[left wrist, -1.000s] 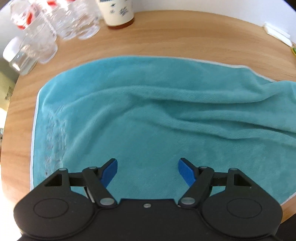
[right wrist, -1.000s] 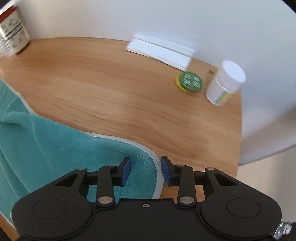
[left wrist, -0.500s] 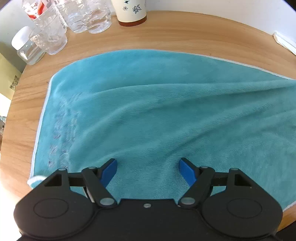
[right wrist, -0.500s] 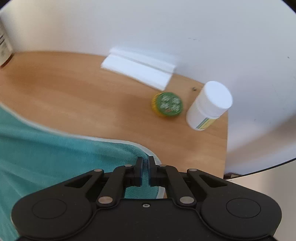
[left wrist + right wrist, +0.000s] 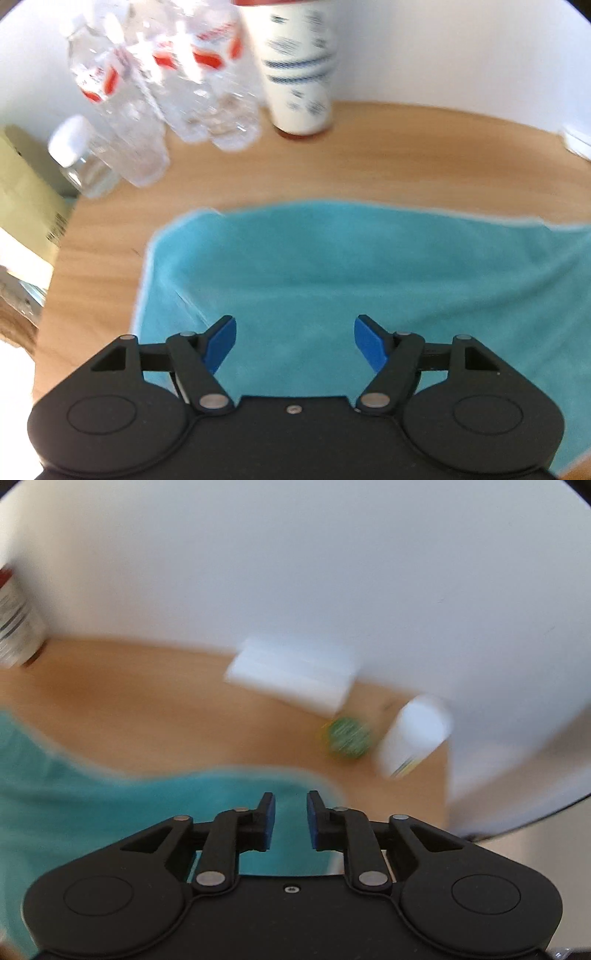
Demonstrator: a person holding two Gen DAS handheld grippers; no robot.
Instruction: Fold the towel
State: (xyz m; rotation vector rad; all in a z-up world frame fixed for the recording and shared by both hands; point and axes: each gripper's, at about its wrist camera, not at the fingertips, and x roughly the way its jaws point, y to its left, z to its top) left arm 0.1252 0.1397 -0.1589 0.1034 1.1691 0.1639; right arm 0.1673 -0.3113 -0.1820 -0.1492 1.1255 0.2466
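Evidently between folds: left gripper (image 5: 294, 334) gapes wide over the towel (image 5: 369, 266), right gripper (image 5: 288, 814) narrowly parted, empty; next, pinch its edge.

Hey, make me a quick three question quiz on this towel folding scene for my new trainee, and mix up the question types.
1. True or false: the left gripper is clamped on the teal towel.
2. Multiple choice: which thing stands nearest the white pill bottle on the wooden table? A) a clear water bottle B) the green round tin C) a cardboard box
3. Fill in: in the right wrist view, the right gripper shows a ____ between its blue pads, with towel beneath them.

Key
1. False: its jaws stand wide apart above the towel.
2. B
3. gap
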